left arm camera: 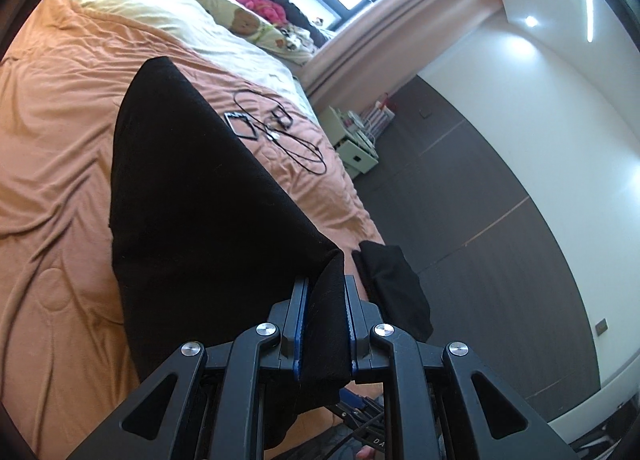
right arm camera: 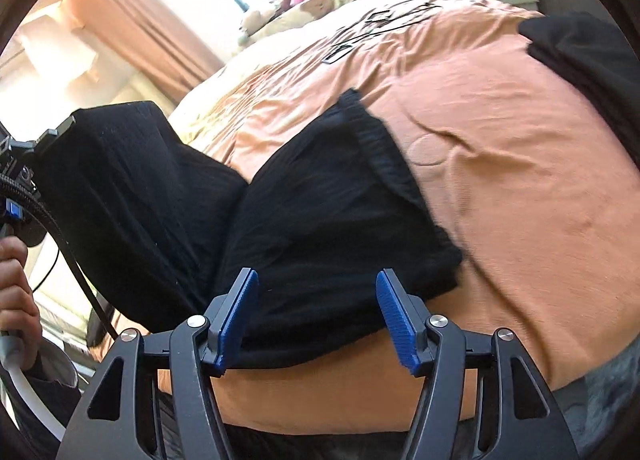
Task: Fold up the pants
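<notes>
Across an orange quilted bed cover (right arm camera: 520, 188), black ribbed-knit fabric pants (right arm camera: 328, 220) lie partly folded near the bed's front edge, the gathered elastic waistband facing the far side in the right wrist view. Left gripper (left arm camera: 325, 300): black two-finger tool with blue pads, clamped together on a bunched fold of the pants, which it holds raised above the bed; from this pinch the cloth spreads away in a broad dark panel over the cover. Right gripper (right arm camera: 316, 316): jaws apart, blue ribbed pads (right arm camera: 396, 320) standing on either side of the near edge of the pants without pressing on it; the cloth lies slack between them. At the left margin of the right wrist view a person's hand (right arm camera: 16, 284) grips the handle of the left tool, from which black cable hangs. Farther up the bed, a thin black looped cord (left arm camera: 288, 136) and a small black square frame (left arm camera: 240, 126) rest on the cover. Patterned cream pillows (left arm camera: 248, 20) and soft toys sit at the head, below a bright window flanked by peach curtains (left arm camera: 400, 16). A pale green bedside cabinet (left arm camera: 356, 148) stands on the dark floor beside the bed.
</notes>
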The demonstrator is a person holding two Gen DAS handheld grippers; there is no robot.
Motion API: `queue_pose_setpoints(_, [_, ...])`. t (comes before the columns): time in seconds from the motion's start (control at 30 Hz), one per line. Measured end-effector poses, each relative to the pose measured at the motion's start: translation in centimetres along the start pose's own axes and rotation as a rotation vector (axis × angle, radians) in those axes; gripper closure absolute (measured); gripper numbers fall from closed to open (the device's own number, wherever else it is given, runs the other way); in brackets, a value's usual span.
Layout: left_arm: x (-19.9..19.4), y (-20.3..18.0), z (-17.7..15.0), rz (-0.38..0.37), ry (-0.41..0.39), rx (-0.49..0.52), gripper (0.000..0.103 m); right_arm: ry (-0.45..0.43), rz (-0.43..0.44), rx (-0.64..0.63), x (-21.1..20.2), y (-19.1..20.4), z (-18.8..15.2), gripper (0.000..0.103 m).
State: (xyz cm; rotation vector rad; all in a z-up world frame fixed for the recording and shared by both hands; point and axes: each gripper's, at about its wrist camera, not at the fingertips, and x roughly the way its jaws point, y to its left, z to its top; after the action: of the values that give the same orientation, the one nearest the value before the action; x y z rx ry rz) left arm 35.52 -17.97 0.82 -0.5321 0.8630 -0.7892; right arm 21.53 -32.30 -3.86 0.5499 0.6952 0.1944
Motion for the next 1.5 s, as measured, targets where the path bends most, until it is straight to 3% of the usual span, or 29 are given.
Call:
queue_pose_setpoints(0.4, [9.7,-2.9,-2.7,-0.005,0.161,0.056,0.086,-0.061,-0.025,0.108,-3.9,-5.8,-1.0,0.043])
queue_pose_setpoints(0.5, [12.8,-2.3,-3.7,-0.015,0.232,0.008,0.087,-0.062,-0.026,0.137,-4.4,-6.9,-1.3,0.043])
queue_pose_setpoints(0.93, [16.2,-4.9,-6.3,0.022,0.295,0.074,0.086,-0.075,-0.026,0.173,-5.7,-8.9,-1.4,0.043])
queue_pose_setpoints(1.0, [17.1,-4.8,-6.7,0.031,0.326,0.065,0.082,-0.073,-0.025,0.182,-5.9,-9.3,-1.4,0.043])
queue_pose_setpoints(1.07, [17.9,-4.2,-6.9,-0.011,0.360,0.022,0.079,-0.074,-0.031,0.184,-5.9,-9.5,-1.3,0.043])
queue_pose_setpoints(1.2, [17.0,-4.0,-7.0,0.007,0.340,0.047,0.048,-0.079,-0.031,0.192,-6.0,-9.7,-0.9,0.043])
queue_pose_setpoints(1.5, [13.2,1.2,-5.9,0.087,0.273,-0.004,0.048,-0.051,0.027,0.123,-3.9,-7.2,-0.1,0.043])
